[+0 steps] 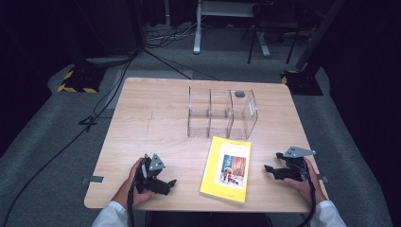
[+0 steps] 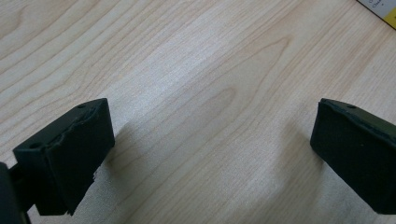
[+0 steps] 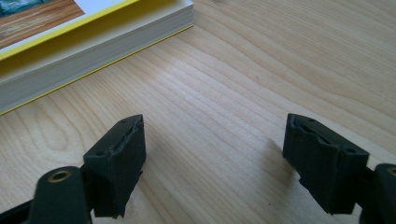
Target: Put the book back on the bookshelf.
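Yellow paperback book (image 1: 226,169) lies flat on the light wood-grain table (image 1: 151,123), cover up, near the front edge and between the two grippers. Its cover is glossy yellow with a picture panel in browns and blues; the title text is too small to read. In the right gripper view the book (image 3: 88,44) shows a thick block of pale page edges under a thin yellow cover, its corner square and resting on the tabletop.

Just behind the book stands a clear acrylic organizer (image 1: 221,113) with three upright compartments side by side, open at the top. The left and middle compartments look empty. A small dark grey rounded object (image 1: 239,94) shows at the far top of the right compartment; whether it sits inside or behind the clear wall cannot be told.

Left gripper (image 1: 166,184) rests low over the table to the left of the book, held in a hand (image 1: 137,182) with a white sleeve. In its own view the two black, blocky jaws stand wide apart over bare wood, with nothing between them; the pads (image 2: 84,154) look matte and rubbery with slightly ragged edges.

Right gripper (image 1: 270,169) sits to the right of the book, well apart from it, pointing toward it. Its jaws are likewise spread wide over bare table, clamped on nothing.
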`<control>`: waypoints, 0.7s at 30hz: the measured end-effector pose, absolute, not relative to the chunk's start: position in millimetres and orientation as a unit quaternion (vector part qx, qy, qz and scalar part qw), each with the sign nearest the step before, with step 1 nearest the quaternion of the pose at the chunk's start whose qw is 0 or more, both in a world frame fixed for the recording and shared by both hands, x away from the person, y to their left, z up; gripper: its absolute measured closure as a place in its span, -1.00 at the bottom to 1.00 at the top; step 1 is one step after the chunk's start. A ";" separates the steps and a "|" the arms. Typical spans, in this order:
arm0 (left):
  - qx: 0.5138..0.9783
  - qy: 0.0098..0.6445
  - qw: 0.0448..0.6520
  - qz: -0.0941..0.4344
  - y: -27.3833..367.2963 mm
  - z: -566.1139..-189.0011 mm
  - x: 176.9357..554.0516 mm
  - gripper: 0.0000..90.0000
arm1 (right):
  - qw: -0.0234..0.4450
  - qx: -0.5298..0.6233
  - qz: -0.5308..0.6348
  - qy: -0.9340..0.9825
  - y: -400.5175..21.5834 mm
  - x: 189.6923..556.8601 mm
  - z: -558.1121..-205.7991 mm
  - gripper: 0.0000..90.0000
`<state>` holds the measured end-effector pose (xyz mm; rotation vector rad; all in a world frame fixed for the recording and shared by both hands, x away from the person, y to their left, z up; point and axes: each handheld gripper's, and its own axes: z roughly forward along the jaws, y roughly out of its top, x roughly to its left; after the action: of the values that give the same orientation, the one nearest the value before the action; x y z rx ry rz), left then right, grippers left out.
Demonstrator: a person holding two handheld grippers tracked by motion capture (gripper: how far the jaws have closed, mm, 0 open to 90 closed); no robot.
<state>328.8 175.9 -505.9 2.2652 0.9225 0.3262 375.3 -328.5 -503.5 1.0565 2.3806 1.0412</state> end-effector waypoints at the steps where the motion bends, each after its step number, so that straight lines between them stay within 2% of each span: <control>1: 0.867 0.353 0.331 0.124 175.8 -505.9 328.7 -1.00 | 0.167 0.370 0.366 0.837 -328.6 375.3 -503.5 -0.52; 6: 0.870 0.343 0.333 0.119 174.7 -506.0 327.3 -1.00 | 0.159 0.365 0.356 0.846 -325.6 374.8 -501.4 -0.53; 12: 0.874 0.333 0.335 0.115 165.6 -506.1 319.4 -1.00 | 0.113 0.296 0.328 0.890 -297.3 364.9 -493.8 -0.53; 21: 0.884 0.305 0.338 0.106 153.3 -506.1 318.1 -1.00 | 0.074 0.224 0.287 0.928 -261.6 363.0 -488.2 -0.66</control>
<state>318.1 153.3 -506.1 2.3033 0.7951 0.2762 363.0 -261.6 -488.2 0.6723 2.7860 0.8621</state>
